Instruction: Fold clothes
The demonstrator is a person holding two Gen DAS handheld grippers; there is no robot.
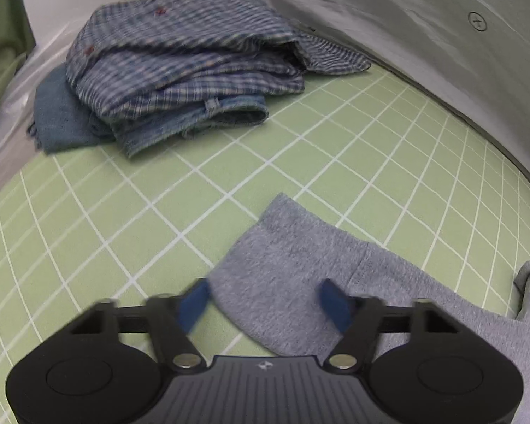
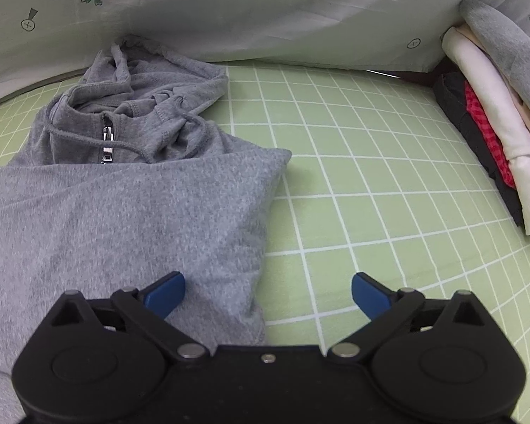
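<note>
A grey zip hoodie (image 2: 123,205) lies partly folded on the green checked sheet (image 2: 371,176), its hood and zipper (image 2: 106,137) at the far end. In the left wrist view its sleeve cuff (image 1: 282,247) points away from me. My left gripper (image 1: 265,300) is open, its blue fingertips either side of the sleeve, holding nothing. My right gripper (image 2: 268,293) is open over the hoodie's right edge, left fingertip (image 2: 166,296) above the cloth, right fingertip (image 2: 369,296) above the sheet.
A heap of blue plaid and denim clothes (image 1: 180,70) lies at the far left. A stack of folded clothes (image 2: 494,123) stands at the right edge. A pale quilt with carrot prints (image 2: 265,10) runs along the back.
</note>
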